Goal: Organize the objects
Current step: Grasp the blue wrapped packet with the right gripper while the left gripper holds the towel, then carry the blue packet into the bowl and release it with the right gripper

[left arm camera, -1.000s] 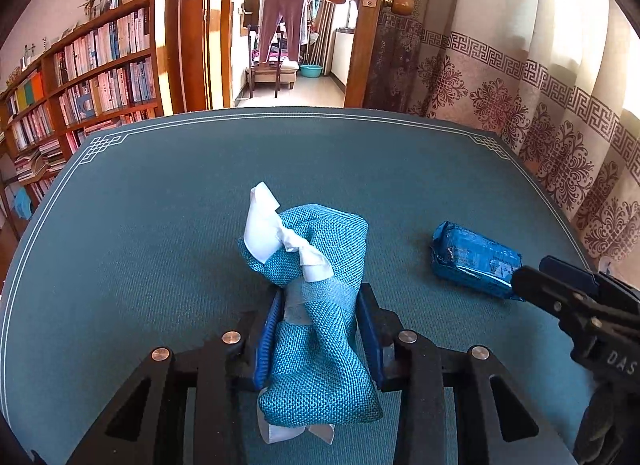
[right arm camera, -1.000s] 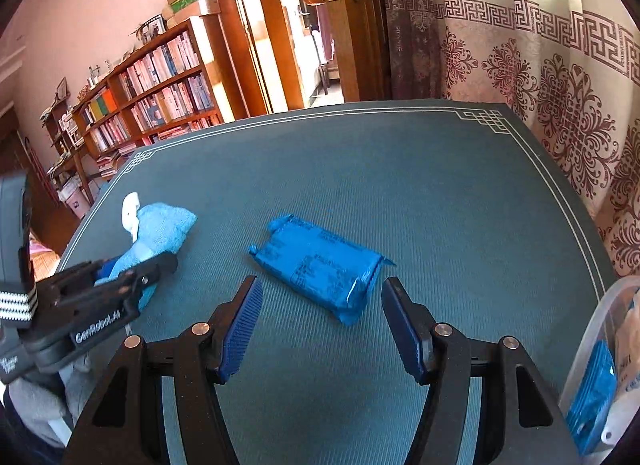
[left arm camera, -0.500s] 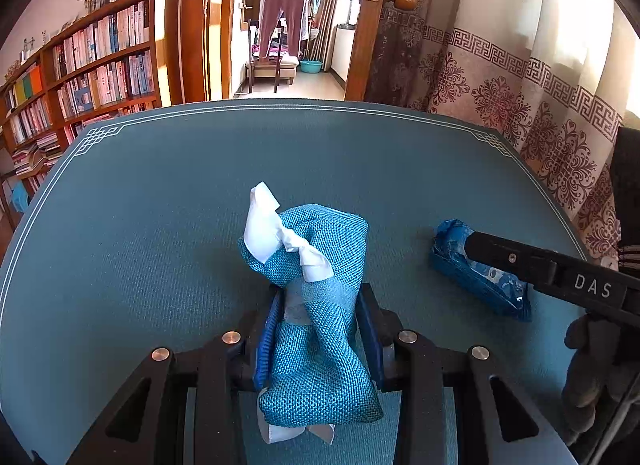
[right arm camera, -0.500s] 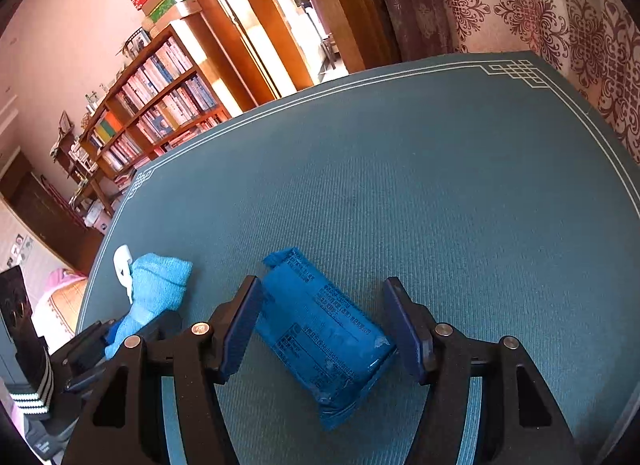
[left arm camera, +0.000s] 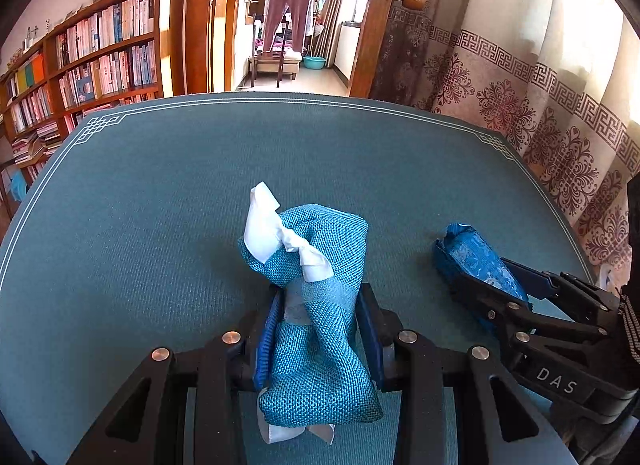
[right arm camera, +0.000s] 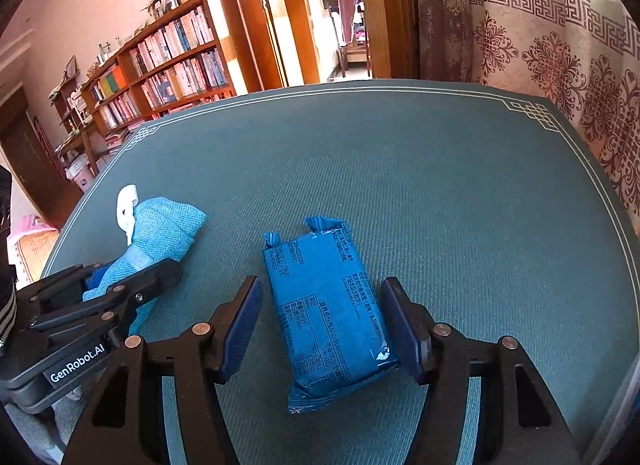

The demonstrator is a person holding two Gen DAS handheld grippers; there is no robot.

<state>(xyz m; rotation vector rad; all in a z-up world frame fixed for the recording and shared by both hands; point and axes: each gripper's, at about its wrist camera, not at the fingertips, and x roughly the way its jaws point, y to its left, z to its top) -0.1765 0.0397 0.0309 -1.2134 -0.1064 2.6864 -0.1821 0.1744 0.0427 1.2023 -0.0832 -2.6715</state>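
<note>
Left wrist view: left gripper [left arm camera: 316,329] is clamping a teal woven pouch [left arm camera: 320,305] around its waist, both blue pads pressing into the fabric so it is pinching in between them. Pouch is lying along the fingers on the green table mat [left arm camera: 160,225], fat end pointing away from the camera, white ribbon [left arm camera: 276,233] knotted at that far end and sticking up; a second bit of white ribbon is poking out at the near end under the gripper body. Right of it, well apart, a blue foil packet [left arm camera: 476,261] is lying on the mat with the right gripper [left arm camera: 486,271] sitting around it, far end of the packet sticking out past the fingertips.

Right wrist view: right gripper's jaws are standing wide, one finger on each side of the blue foil packet [right arm camera: 330,301]. Small gap showing between each blue pad and the packet edge, so nothing is being squeezed. Packet is lying flat on the mat, printed side up, long axis running roughly along the fingers and tilted a little, crimped end pointing away from the camera. Left gripper [right arm camera: 132,271] is showing at the left edge of this view with the teal woven pouch [right arm camera: 160,233] sticking out beyond its fingers.

Background is showing a bookshelf [right arm camera: 160,65] on the left, a wooden door [right arm camera: 392,13] standing ajar behind the table, and a patterned curtain [right arm camera: 560,45] along the right side
</note>
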